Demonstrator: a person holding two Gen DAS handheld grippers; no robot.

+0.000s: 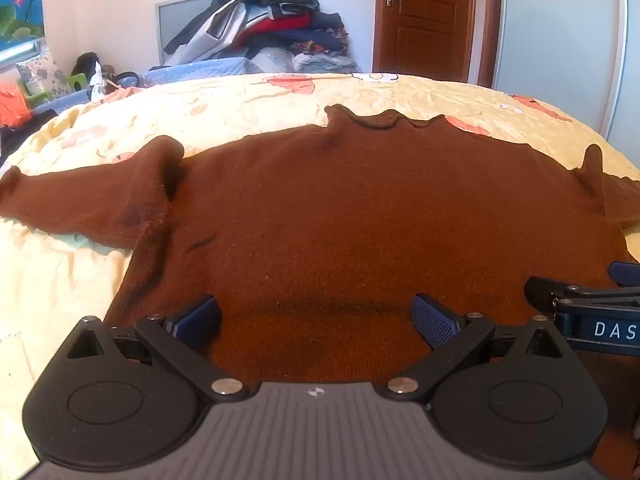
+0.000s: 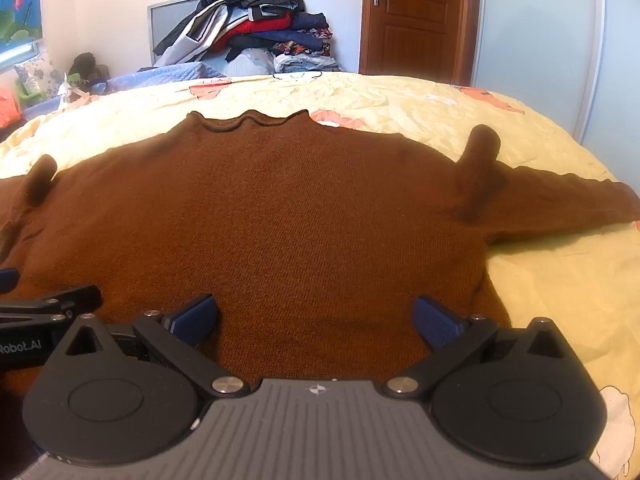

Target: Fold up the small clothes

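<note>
The left wrist view catches white lettering "DAS" on the right tool at its right edge; the right wrist view reads "Robot.AI" on the left tool at its left edge. A dark brown knitted long-sleeved sweater lies flat on the bed's pale yellow quilt with orange flower print, collar away from the cameras, both sleeves spread sideways. Both tools stand side by side over its near hem, the left tool and the right tool each with blue-padded fingers spread wide, holding nothing. Only the left view shows the whole left sleeve; only the right view shows the right one reaching outward. Behind the bed are a tall heap of mixed clothes and a brown wooden door.
</note>
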